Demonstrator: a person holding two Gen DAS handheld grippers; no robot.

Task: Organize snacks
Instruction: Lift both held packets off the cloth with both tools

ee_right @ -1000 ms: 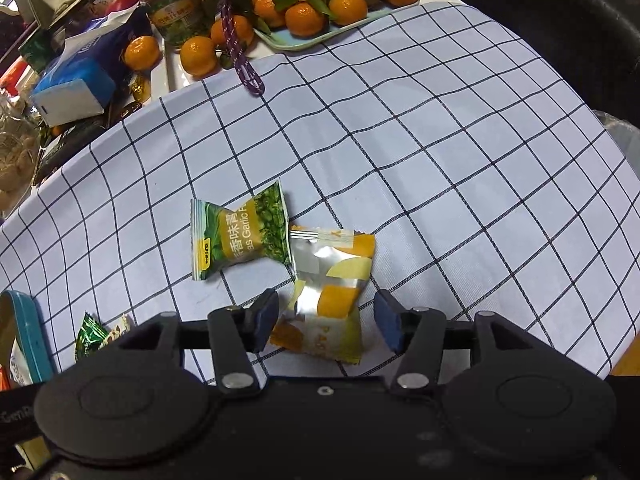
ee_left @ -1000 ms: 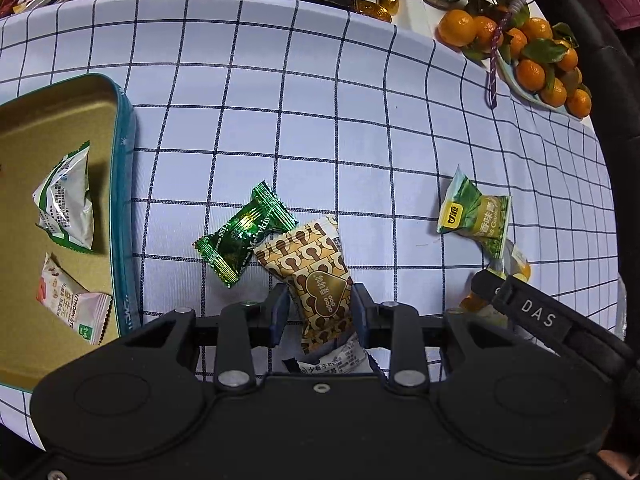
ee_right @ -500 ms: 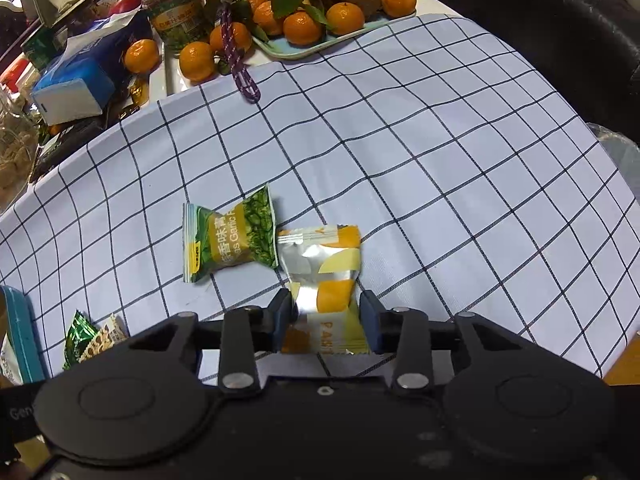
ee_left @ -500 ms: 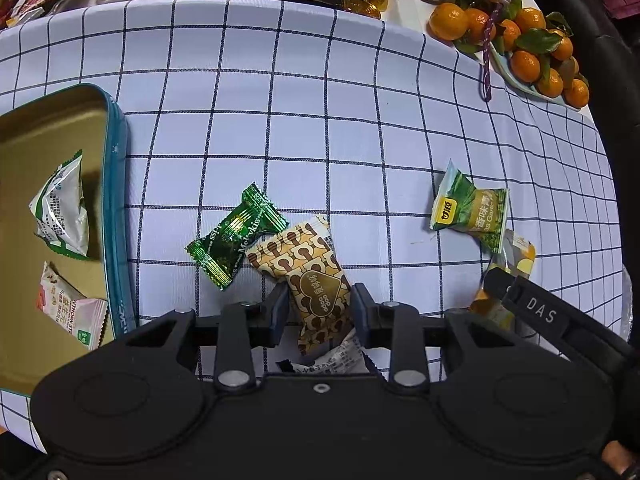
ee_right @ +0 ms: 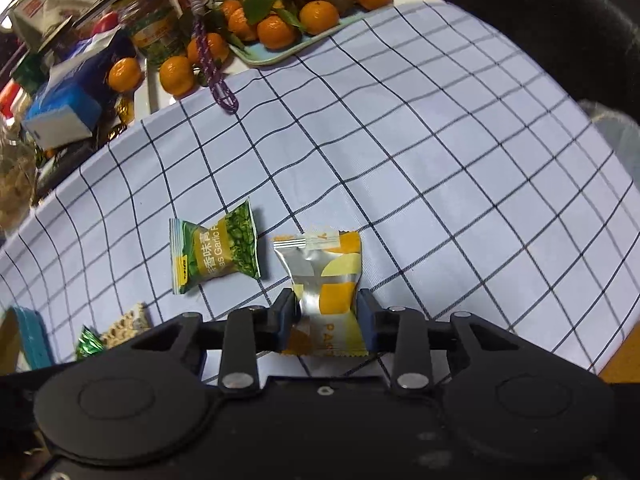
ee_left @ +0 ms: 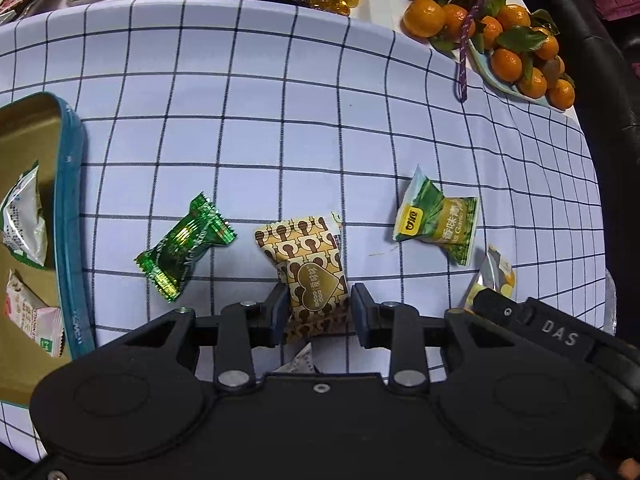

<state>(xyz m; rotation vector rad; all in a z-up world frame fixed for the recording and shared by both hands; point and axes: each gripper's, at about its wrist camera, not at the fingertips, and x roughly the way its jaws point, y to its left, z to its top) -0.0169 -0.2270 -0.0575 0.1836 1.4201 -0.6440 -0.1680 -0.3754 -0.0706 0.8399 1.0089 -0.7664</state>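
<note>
My left gripper [ee_left: 319, 307] clamps the brown patterned snack [ee_left: 310, 276]. My right gripper [ee_right: 326, 312] is closing, pads pinching the yellow-silver packet [ee_right: 326, 280] above the checked cloth [ee_right: 440, 168].

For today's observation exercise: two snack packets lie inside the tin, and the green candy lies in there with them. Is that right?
Not quite. The left wrist view shows the green candy outside the tin, on the checked cloth. The two packets are inside it.
</note>
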